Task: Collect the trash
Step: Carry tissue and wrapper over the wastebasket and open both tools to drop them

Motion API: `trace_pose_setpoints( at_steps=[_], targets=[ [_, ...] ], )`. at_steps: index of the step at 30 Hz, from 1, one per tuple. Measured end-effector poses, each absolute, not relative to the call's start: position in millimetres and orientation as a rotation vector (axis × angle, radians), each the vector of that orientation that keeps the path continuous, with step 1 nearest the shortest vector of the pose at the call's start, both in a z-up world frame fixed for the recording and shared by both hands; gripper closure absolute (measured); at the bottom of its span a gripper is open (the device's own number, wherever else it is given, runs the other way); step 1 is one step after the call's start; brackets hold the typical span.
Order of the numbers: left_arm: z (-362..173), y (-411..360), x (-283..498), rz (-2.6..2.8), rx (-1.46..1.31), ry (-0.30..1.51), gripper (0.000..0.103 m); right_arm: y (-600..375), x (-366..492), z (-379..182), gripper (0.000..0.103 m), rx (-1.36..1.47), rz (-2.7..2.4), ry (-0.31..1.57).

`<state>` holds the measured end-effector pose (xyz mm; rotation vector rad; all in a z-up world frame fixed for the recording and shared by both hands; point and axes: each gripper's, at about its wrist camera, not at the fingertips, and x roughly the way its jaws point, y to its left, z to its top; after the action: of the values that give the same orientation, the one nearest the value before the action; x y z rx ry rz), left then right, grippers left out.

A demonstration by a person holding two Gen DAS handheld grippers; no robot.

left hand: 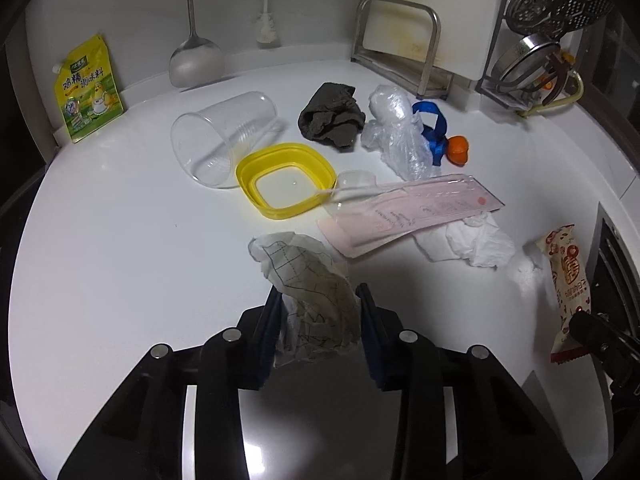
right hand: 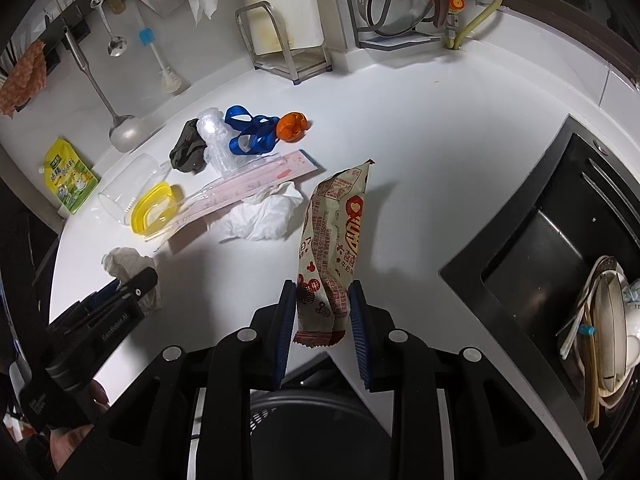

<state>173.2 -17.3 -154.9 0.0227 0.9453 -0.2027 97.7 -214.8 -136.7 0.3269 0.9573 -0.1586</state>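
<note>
A crumpled grey paper with grid lines lies on the white counter, and my left gripper is shut on it, both blue pads pressing its sides. From the right wrist view the same paper shows at the left gripper's tip. My right gripper is shut on the lower end of a red-and-cream snack wrapper, which hangs upright above the counter. In the left wrist view that wrapper appears at the far right.
On the counter lie a tipped clear cup, yellow lid, pink flat package, white tissue, dark cloth, plastic bag and orange cap. A sink with dishes is at right; a dark bin is below the edge.
</note>
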Motion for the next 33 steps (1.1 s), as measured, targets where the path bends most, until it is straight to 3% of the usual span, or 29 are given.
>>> trace_pose_setpoints(
  at_steps=[17,33],
  targets=[
    [-86,-10,76,-0.283,0.094,0.888,0.070,-205,2,-104,0.077,0.278,-0.087,0.971],
    [-115,-37,-21,-0.327,0.128,1.012,0.070,-194,-85,-129,0.077,0.266,0.069,1.063]
  ],
)
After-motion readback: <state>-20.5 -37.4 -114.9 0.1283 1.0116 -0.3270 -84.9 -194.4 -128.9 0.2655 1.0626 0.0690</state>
